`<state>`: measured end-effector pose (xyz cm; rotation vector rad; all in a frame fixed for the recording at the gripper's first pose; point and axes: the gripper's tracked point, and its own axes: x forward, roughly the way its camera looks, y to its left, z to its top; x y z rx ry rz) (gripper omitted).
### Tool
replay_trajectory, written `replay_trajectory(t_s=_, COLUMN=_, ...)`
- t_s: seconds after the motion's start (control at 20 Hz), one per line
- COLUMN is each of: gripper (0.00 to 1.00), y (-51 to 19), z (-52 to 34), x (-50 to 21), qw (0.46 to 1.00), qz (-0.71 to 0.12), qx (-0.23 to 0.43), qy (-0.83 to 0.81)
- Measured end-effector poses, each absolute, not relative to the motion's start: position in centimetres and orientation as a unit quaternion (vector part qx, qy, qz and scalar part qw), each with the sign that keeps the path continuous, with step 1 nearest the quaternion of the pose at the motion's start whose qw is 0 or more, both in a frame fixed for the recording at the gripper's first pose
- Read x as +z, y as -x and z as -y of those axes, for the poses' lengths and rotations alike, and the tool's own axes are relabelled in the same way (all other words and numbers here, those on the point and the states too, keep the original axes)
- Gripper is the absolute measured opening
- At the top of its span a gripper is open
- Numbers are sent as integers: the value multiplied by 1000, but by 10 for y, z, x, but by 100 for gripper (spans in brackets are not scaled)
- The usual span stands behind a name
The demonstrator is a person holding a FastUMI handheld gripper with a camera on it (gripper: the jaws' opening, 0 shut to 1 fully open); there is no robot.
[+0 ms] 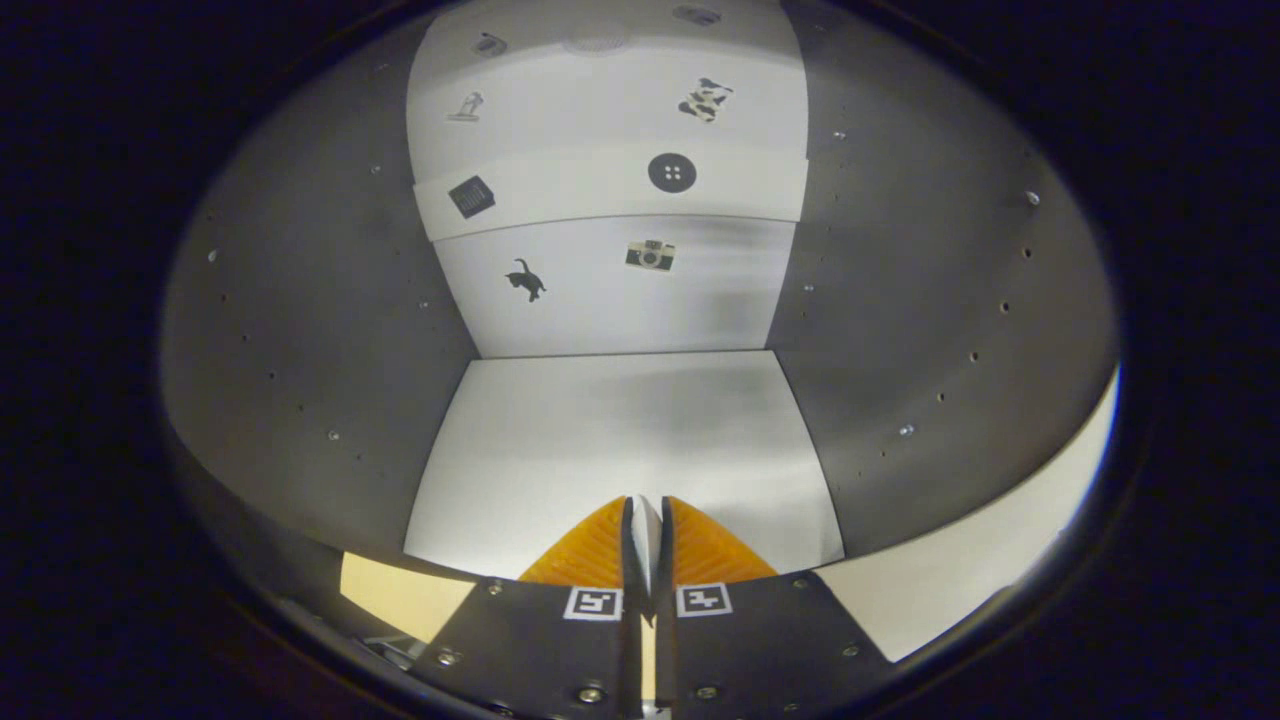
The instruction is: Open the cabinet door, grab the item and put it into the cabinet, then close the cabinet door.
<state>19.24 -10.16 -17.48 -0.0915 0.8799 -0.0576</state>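
The view looks straight into an open grey-walled cabinet [300,330] with a pale flat floor panel [620,430] and a white back panel [610,240] stuck with small picture stickers: a black cat [526,279], a camera [650,255], a round black button [672,172] and a few more higher up. The gripper [647,525] has its jaws drawn narrow, nearly together, with only a thin pale sliver showing in the slit between them. Whether that sliver is a thin item pinched there or just the cabinet floor seen through the gap, I cannot tell.

As for progress, the door must already be open, since the interior lies directly ahead of the jaws with nothing barring it. No item rests on the floor panel beyond the jaws, so the placing step looks either under way or not yet done; closing the door certainly remains.

The floor panel stretches clear from just ahead of the jaws to the back panel, giving free room to push forward. The side walls, dotted with shelf-pin holes, stand well apart on either side of the jaws. A pale front edge strip [960,580] runs close beside the jaws on the right, and a tan patch [400,595] sits beside them on the left; those near edges are what any withdrawal should mind.
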Motion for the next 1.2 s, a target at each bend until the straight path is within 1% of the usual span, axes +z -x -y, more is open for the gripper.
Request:
replay_trajectory(t_s=0.5, gripper=5, y=-201, z=93, x=-183, qw=901, qz=-430, qx=-16, qy=48)
replay_trajectory(t_s=0.7, gripper=10, y=-201, z=86, x=-183, qw=905, qz=-421, qx=-7, qy=59)
replay_trajectory(t_s=0.8, gripper=10, y=-201, z=79, x=-183, qw=907, qz=-417, qx=-1, qy=58)
replay_trajectory(t_s=0.85, gripper=14, y=-203, z=76, x=-183, qw=909, qz=-414, qx=1, qy=56)
replay_trajectory(t_s=0.9, gripper=14, y=-205, z=74, x=-180, qw=912, qz=-408, qx=4, qy=53)
replay_trajectory(t_s=0.95, gripper=17, y=-207, z=71, x=-179, qw=915, qz=-401, qx=5, qy=47)
replay_trajectory(t_s=1.2, gripper=17, y=-216, z=65, x=-168, qw=929, qz=-370, qx=5, qy=25)
